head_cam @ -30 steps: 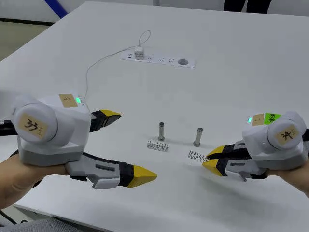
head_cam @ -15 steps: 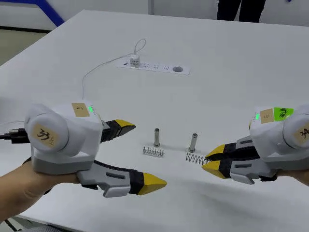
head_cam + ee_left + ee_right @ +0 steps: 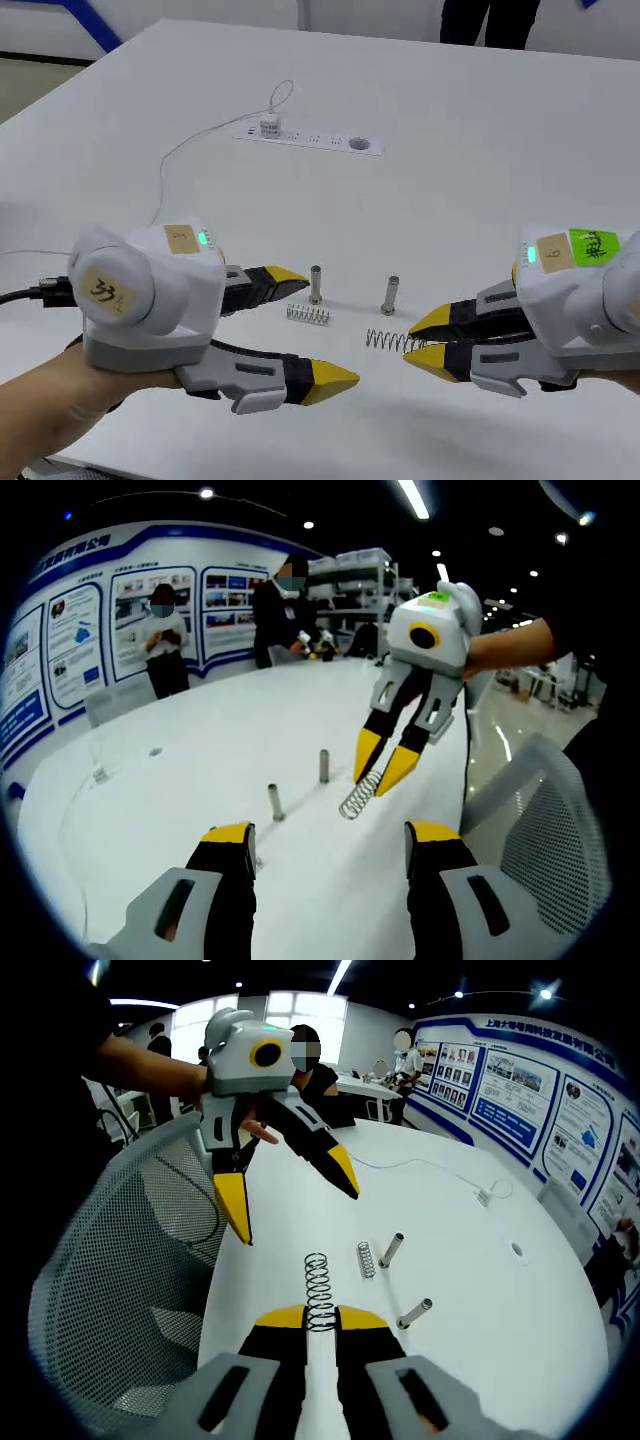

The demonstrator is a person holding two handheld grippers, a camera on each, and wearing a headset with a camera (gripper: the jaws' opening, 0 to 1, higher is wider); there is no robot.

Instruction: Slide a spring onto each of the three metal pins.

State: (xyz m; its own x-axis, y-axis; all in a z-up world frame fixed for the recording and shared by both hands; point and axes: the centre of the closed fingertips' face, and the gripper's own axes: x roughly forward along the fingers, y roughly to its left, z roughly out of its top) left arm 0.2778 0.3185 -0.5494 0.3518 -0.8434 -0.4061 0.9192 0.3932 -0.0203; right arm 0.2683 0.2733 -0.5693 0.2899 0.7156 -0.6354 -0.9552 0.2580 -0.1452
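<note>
Spring point(image 3: 385, 341) is clamped at one end in the right tool point(image 3: 410, 345), while the left tool point(image 3: 331, 329) is held apart.

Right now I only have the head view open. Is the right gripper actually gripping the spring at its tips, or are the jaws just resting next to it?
Observer: Gripping it. In the right gripper view the right gripper is shut on one end of the spring, and the rest of the coils stick out ahead of the yellow tips.
Reviewer: Is the spring lying flat, or is it raised?
Observer: In the left gripper view it slants down from the tips toward the table. I cannot tell whether its free end touches the surface.
</note>
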